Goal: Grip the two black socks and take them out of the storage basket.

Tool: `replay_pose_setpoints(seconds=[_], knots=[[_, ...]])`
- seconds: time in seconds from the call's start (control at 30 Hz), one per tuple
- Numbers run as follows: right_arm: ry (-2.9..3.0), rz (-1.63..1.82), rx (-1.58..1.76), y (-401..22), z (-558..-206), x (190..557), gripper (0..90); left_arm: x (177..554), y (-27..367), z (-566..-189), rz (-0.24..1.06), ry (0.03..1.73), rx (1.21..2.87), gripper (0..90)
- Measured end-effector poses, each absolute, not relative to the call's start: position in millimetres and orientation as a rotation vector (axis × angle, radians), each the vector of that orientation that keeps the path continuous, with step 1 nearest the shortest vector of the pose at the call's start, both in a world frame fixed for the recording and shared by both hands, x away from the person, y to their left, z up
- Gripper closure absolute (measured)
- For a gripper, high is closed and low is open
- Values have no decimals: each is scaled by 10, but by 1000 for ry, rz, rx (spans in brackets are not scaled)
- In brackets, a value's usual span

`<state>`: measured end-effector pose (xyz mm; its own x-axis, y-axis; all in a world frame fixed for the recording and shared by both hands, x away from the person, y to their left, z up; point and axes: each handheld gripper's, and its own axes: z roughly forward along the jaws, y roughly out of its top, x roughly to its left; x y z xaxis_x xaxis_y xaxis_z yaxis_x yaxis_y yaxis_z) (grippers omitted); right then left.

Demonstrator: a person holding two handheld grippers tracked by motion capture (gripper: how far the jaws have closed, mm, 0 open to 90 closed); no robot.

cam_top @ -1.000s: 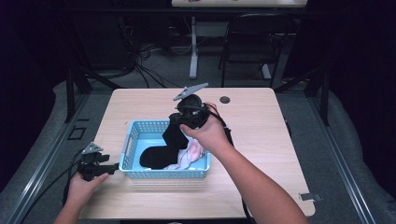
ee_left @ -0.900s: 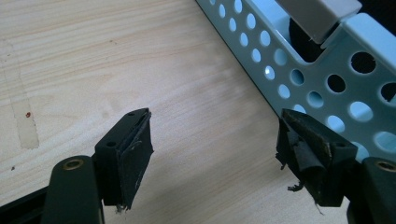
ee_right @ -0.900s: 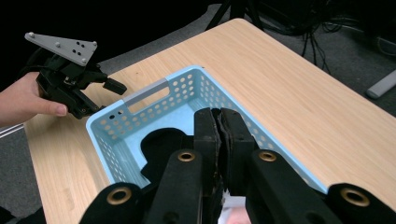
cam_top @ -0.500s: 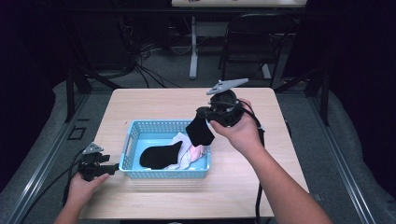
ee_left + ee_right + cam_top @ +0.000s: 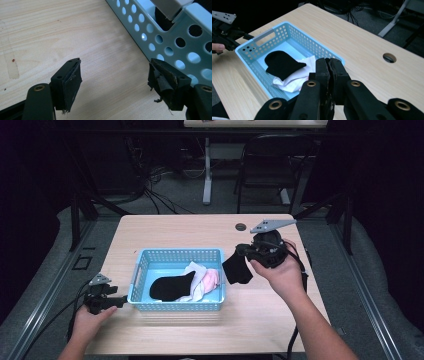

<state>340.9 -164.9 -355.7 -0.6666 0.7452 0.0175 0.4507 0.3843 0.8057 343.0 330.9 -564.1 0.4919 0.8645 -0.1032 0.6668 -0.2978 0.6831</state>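
right gripper (image 5: 243, 254) clamped — black sock (image 5: 237, 268) dangling.

Looks like a lab or recording room: dark curtained walls, cable bundles (image 5: 160, 190) across grey carpet, floor rails (image 5: 45, 295), a lone wooden surface (image 5: 165, 230), an office chair (image 5: 272, 167) behind.

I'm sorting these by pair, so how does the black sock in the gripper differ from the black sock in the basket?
The held black sock hangs from the shut right gripper beside the basket, above the table; the basket's black sock lies flat inside, on white and pink cloth. The held one looks bunched and shorter; the other is spread out. Both are plain black.
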Motion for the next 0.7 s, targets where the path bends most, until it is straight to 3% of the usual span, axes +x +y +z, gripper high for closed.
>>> replay_pose_setpoints(seconds=[0.7], knots=[[2285, 1013, 1260, -2050, -4375, 3566, 852, 3430, 3306, -5651, 371, 1259, 2062, 266]])
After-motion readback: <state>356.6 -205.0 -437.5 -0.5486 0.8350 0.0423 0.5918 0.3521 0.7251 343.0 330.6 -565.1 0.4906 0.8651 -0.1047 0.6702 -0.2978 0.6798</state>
